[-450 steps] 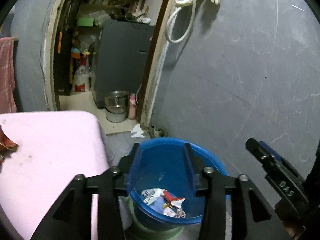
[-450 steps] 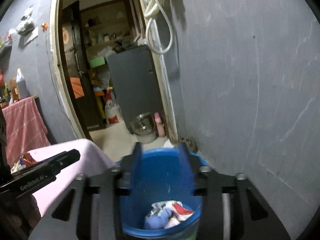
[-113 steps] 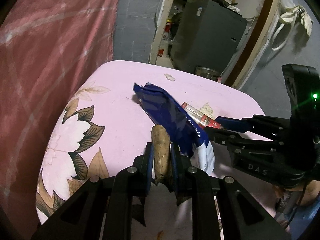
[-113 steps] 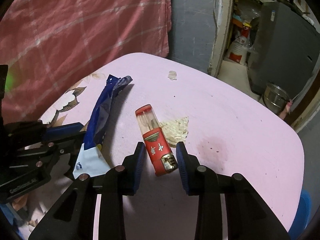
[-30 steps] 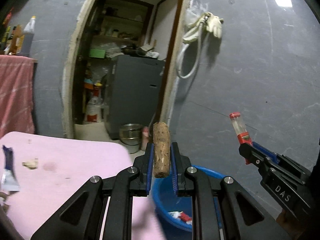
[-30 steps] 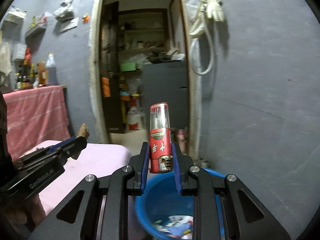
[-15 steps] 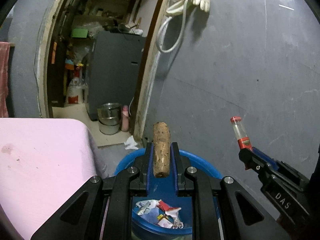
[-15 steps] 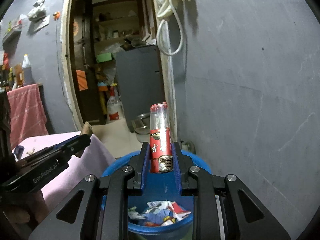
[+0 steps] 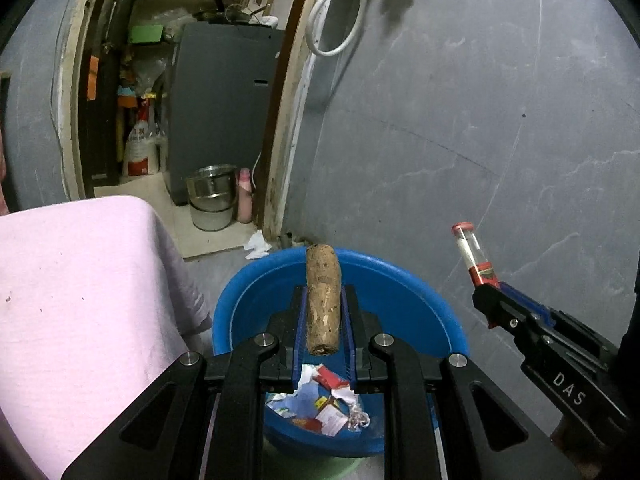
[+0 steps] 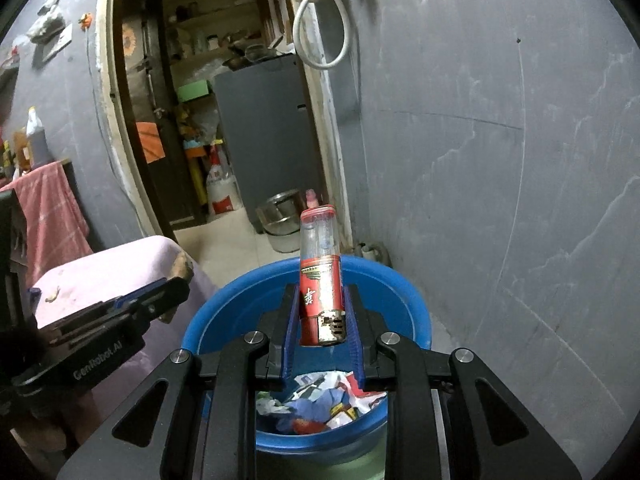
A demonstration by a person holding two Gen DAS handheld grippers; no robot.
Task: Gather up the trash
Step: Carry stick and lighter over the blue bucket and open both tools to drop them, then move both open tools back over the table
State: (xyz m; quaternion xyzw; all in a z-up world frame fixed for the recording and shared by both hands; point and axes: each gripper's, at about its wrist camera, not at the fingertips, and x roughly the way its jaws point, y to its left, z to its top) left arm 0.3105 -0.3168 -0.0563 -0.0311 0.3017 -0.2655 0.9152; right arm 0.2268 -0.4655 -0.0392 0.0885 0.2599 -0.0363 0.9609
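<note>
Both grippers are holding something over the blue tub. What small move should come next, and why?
Probably open both jaws and drop. The left gripper grips a brown stick-like piece and the right gripper a red-and-clear tube, each above the blue tub, where wrappers already lie.

Blue basin (image 9: 424, 304): glossy smooth plastic. Brown stick (image 9: 322, 300): rough, matt. Red tube (image 10: 322, 300): shiny, clear plastic top. Pail (image 9: 211, 196): polished metal.

Basin (image 9: 256, 292) bottom hidden behind gripper frame, hose (image 10: 320, 20) top cut off, trash scraps (image 9: 324, 400) too small to identify
</note>
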